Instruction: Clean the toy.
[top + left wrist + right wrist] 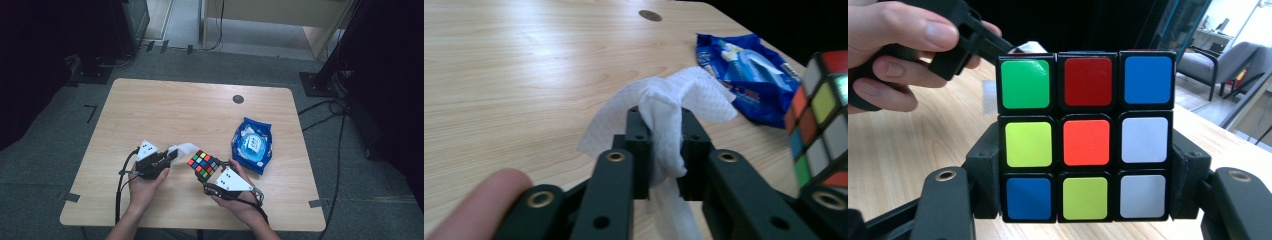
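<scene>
My left gripper is shut on a crumpled white wipe just above the wooden table. In the left gripper view the wipe is pinched between the two black jaws of that gripper and spills out past them. My right gripper is shut on a scrambled Rubik's cube, which it holds off the table just right of the wipe. In the right gripper view the cube sits clamped by its sides in the gripper, one mixed-colour face towards the camera.
A blue pack of wipes lies flat on the table, right of the cube. A small dark disc is set in the tabletop near the far edge. Dark stands and cables ring the table.
</scene>
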`<state>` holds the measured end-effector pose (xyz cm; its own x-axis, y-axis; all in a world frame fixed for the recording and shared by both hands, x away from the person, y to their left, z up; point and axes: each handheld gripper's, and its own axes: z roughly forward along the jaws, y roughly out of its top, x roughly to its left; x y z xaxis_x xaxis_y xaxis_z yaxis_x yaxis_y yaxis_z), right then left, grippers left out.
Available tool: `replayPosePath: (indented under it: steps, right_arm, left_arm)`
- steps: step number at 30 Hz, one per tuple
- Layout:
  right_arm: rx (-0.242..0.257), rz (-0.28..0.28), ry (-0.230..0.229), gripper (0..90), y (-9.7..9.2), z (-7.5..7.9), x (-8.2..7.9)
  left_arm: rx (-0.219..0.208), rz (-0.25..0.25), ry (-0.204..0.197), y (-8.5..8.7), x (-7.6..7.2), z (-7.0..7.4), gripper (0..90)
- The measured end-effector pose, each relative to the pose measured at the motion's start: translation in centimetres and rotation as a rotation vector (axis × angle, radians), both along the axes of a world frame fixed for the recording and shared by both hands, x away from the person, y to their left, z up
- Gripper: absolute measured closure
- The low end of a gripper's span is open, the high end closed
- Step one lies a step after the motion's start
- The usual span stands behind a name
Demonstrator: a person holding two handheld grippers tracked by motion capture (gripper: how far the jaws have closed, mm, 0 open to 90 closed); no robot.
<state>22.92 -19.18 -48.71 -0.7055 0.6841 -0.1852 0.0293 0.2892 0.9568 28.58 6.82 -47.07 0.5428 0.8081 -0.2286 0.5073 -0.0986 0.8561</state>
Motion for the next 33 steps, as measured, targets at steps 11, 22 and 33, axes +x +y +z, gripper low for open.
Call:
replayPosePath:
  steps: [11,22,33]
  right_arm:
    - [0.015,-0.031,-0.002,34.4,-0.6,0.1,0.2]
    - [0.001,-0.027,-0.005,34.3,-0.2,-0.2,0.1]
    - [-0.021,-0.017,-0.008,34.3,0.7,-0.6,-0.1]
  left_arm:
    - [-0.085,-0.055,-0.049,-0.3,-0.9,1.8,46.3]
    - [-0.175,-0.232,0.002,-2.8,-2.1,2.8,29.9]
    - [-0.153,-0.289,0.032,-3.7,-2.4,3.1,27.3]
